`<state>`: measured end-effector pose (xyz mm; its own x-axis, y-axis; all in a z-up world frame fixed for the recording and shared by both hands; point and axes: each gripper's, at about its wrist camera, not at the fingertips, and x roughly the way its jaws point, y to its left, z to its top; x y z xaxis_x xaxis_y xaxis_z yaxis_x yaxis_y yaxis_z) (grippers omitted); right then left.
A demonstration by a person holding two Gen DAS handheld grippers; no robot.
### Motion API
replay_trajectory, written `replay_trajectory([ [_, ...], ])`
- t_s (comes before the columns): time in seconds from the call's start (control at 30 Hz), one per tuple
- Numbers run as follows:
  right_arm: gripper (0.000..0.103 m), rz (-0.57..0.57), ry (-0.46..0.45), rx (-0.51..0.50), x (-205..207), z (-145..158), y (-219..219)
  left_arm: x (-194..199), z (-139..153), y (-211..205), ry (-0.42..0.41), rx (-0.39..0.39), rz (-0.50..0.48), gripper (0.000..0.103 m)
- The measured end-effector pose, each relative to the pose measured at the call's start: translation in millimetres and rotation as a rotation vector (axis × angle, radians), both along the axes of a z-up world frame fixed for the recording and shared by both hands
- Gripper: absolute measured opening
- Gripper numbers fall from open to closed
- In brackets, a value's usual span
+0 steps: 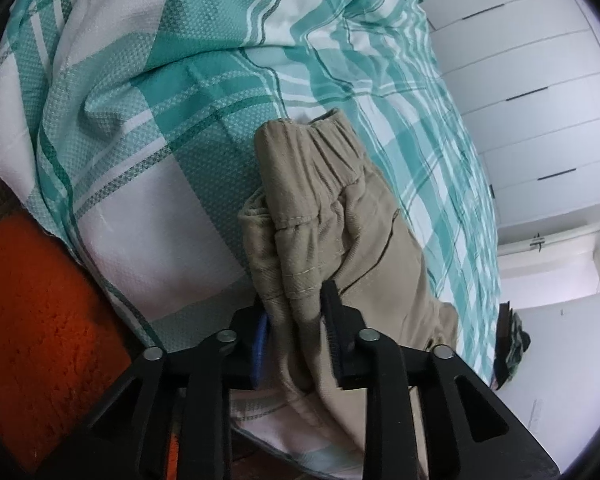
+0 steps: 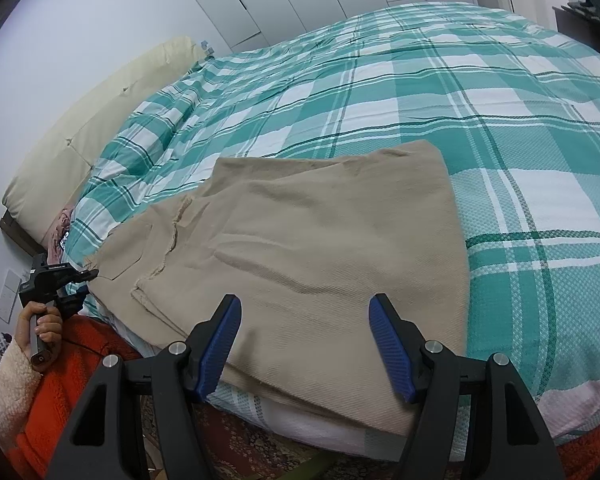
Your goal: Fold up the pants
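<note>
Your left gripper [image 1: 296,320] pinches the pants [image 2: 300,240] at the waistband; your right gripper [image 2: 305,344] hangs spread. Next, grip the hem, then fold.

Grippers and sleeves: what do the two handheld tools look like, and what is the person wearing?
Both tools are black plastic with angular linkage arms, silver round pivot pins and ribbed blue pads. The right gripper shows both pads clearly; the left gripper shows one blue pad edge. In the right wrist view the left one has a boxy black body on a metal handle. The left hand's sleeve is cream fleece.
</note>
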<state>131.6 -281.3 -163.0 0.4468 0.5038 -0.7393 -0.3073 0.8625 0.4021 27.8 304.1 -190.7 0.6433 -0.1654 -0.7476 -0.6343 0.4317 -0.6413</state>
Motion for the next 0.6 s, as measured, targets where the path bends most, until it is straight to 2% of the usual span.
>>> replay_trajectory([
  [0.07, 0.066, 0.0, 0.0, 0.0, -0.2, 0.1, -0.1, 3.5, 1.4, -2.6, 0.005, 0.021, -0.009, 0.029],
  [0.13, 0.066, 0.0, 0.0, 0.0, -0.2, 0.1, -0.2, 2.3, 3.4, -3.6, 0.005, 0.042, -0.009, 0.013],
  [0.23, 0.066, -0.004, -0.003, 0.002, 0.0, 1.2, -1.7, -1.3, 6.9, -3.1, -0.024, 0.028, -0.003, 0.011],
  [0.33, 0.066, -0.015, 0.002, 0.001, 2.1, 4.1, -3.2, -2.1, 14.9, -6.3, -0.044, 0.046, -0.009, 0.01],
  [0.43, 0.066, -0.026, -0.013, 0.028, 10.5, 24.4, 1.9, -1.9, 24.4, -10.4, -0.082, 0.071, -0.023, 0.01],
  [0.53, 0.066, 0.047, -0.054, 0.06, 21.3, 51.7, 30.8, -0.6, 31.6, -12.2, -0.116, 0.078, -0.035, 0.009],
  [0.6, 0.066, 0.15, -0.085, 0.049, 26.7, 65.1, 70.3, 0.0, 34.4, -13.0, -0.131, 0.079, -0.042, 0.009],
])
